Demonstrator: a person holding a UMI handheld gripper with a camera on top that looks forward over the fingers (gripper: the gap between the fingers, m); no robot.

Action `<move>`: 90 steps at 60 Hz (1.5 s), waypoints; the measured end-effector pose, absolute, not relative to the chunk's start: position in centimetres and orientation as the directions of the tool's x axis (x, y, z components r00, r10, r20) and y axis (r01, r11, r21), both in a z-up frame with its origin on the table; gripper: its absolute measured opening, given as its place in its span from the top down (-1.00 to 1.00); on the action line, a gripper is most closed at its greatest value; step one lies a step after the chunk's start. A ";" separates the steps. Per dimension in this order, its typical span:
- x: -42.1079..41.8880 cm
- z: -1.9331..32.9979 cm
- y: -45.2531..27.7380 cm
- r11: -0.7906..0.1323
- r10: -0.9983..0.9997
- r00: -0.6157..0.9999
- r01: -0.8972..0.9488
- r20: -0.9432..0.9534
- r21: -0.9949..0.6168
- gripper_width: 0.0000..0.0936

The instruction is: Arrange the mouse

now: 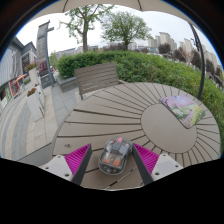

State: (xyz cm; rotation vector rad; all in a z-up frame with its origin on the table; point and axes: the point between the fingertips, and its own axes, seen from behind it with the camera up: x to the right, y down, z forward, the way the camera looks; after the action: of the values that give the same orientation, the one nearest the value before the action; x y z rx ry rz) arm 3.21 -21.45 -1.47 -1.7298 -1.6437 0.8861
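Mouse [116, 155] sitting at six o'clock on the round slatted table [110, 115], directly between the two fingers of the gripper [113, 160]. Grey and dark on top, with a reddish patch toward its near end; finer detail too small to make out. Magenta pads flanking it, one at about seven o'clock [78, 158] and the other at about five o'clock [146, 158], each close to a side of the mouse. Hard to say whether both pads truly press on it or merely stand alongside, so cannot tell the claw's grip for certain. Resting on the wooden slats regardless, near the table's closest rim. Farther out on the tabletop, at about three o'clock, a flat mat [183, 108] with a pale green and purple floral print, lying well apart from the mouse. Beyond the table's far rim, at around eleven o'clock, a slatted bench [97, 76] with its back to a long green hedge [150, 66] running from twelve to three o'clock. Above the hedge, trees [125, 25] at twelve o'clock and pale apartment blocks [165, 44] at about one o'clock under an overcast sky. Over at nine to ten o'clock, a paved walkway [35, 115] lined with buildings [22, 60].
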 end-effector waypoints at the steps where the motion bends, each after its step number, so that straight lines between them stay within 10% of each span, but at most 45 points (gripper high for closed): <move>1: 3.0 -1.5 -21.6 -0.062 0.998 0.011 0.607 -0.069 -0.792 -0.81; 8: 1.9 -1.5 -21.9 -0.041 0.999 0.000 0.603 -0.051 -0.797 -0.62; 14: 1.8 -1.7 -21.6 -0.037 0.999 0.011 0.614 -0.039 -0.788 -0.08; 28: 2.3 -1.5 -22.2 -0.022 0.998 -0.026 0.664 -0.053 -0.747 0.17; 53: -8.1 17.8 -1.8 -0.017 0.999 0.041 0.486 0.003 -0.874 0.17; 81: -14.6 -1.6 16.5 -0.068 0.997 0.074 0.690 -0.024 -0.721 0.09; 90: -13.8 0.5 17.9 -0.073 0.996 0.091 0.688 -0.014 -0.722 -0.85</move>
State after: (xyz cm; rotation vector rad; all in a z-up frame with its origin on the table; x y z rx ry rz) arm -13.82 17.91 0.51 -1.8212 -1.6519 0.7196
